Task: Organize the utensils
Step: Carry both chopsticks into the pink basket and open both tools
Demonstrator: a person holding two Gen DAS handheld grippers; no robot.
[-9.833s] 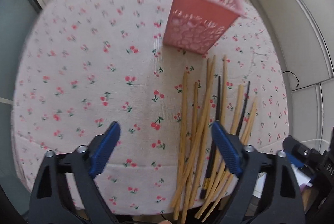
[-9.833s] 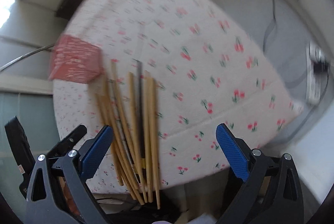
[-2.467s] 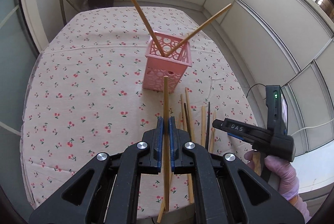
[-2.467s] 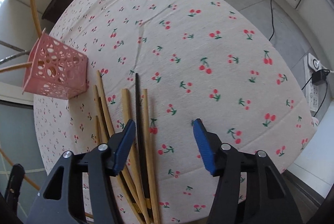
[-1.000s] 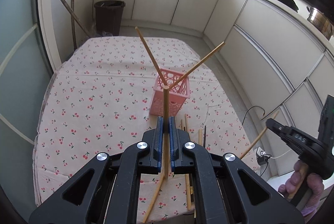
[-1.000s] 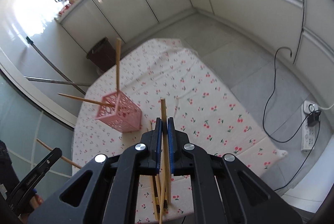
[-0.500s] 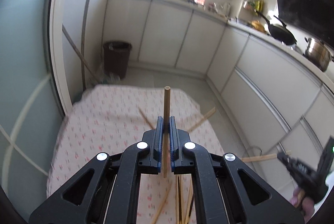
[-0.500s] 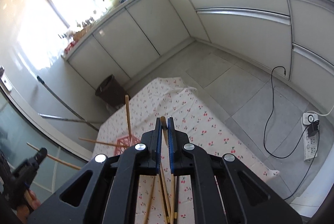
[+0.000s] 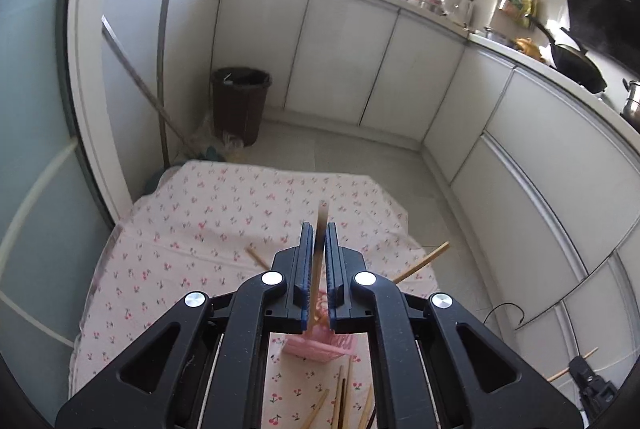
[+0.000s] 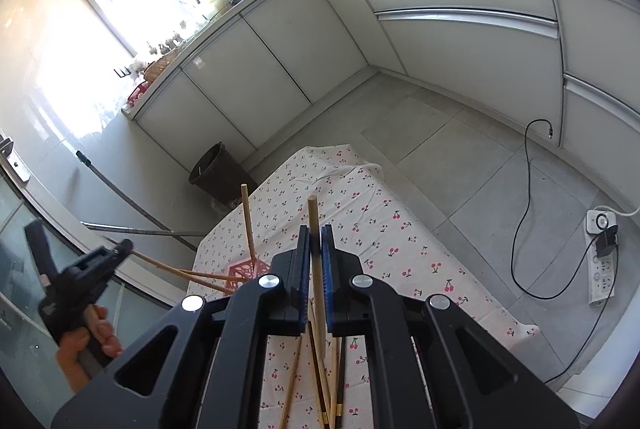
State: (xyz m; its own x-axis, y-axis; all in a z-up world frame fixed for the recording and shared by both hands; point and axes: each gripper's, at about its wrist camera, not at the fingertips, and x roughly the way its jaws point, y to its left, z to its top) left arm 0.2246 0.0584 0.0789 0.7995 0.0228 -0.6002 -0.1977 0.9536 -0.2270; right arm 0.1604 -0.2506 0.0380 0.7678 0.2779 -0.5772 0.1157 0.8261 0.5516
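Both grippers raised since earlier | fingers (image 9: 305, 261) (each pair) clenched on chopstick (image 9: 321, 229) | writing: illegible

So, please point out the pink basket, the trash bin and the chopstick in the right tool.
pink basket (image 9: 316, 347): left wrist view, front wall.
trash bin (image 9: 239, 105): left wrist view, side wall.
chopstick (image 10: 314, 225): right wrist view, upper shaft above the tool.

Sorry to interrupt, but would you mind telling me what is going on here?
A person is sorting chopsticks into a pink basket on a cherry-print tablecloth. The left tool is shut on one wooden chopstick, and the right tool is shut on another chopstick, both lifted above the table. Two chopsticks already lean in the basket; more loose chopsticks lie on the cloth.
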